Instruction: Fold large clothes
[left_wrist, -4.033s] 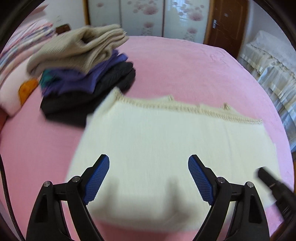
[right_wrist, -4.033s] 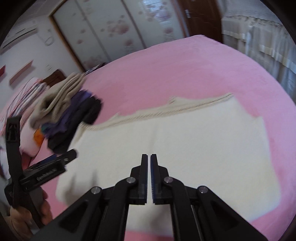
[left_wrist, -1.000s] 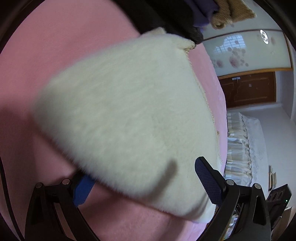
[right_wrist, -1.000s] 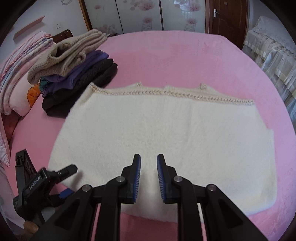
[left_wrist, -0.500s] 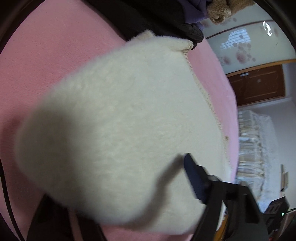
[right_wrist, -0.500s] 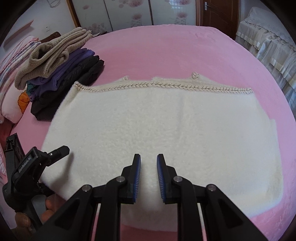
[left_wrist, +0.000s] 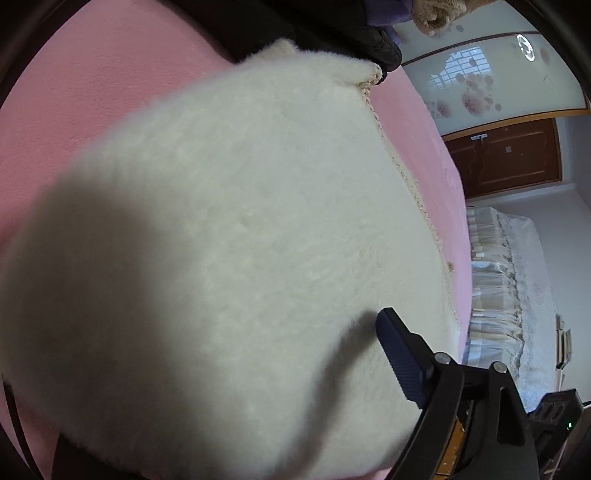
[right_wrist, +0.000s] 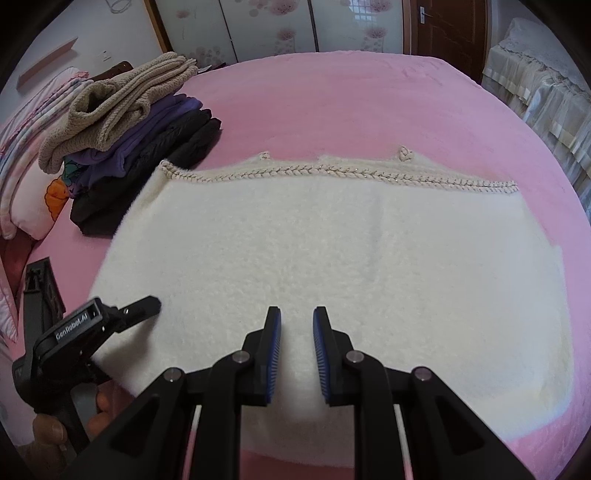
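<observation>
A cream fluffy garment (right_wrist: 332, 251) lies folded flat on the pink bed (right_wrist: 351, 103), with a braided trim along its far edge. My right gripper (right_wrist: 296, 343) hovers over its near edge, jaws a little apart and empty. My left gripper (right_wrist: 122, 314) sits at the garment's near left corner. In the left wrist view the garment (left_wrist: 240, 240) fills the frame. One blue-padded finger (left_wrist: 397, 354) lies on top of the fabric and the other finger is hidden beneath it.
A stack of folded clothes (right_wrist: 129, 140), beige knit on purple and black, stands at the far left, touching the garment's corner. Striped bedding and a pillow (right_wrist: 22, 155) lie left of it. A wardrobe (right_wrist: 277, 26), a door and a covered sofa (right_wrist: 539, 85) lie beyond the bed.
My left gripper has pushed further in around the garment's left corner, so the fabric covers more of its view. My right gripper has moved forward and lower, its gap slightly wider.
</observation>
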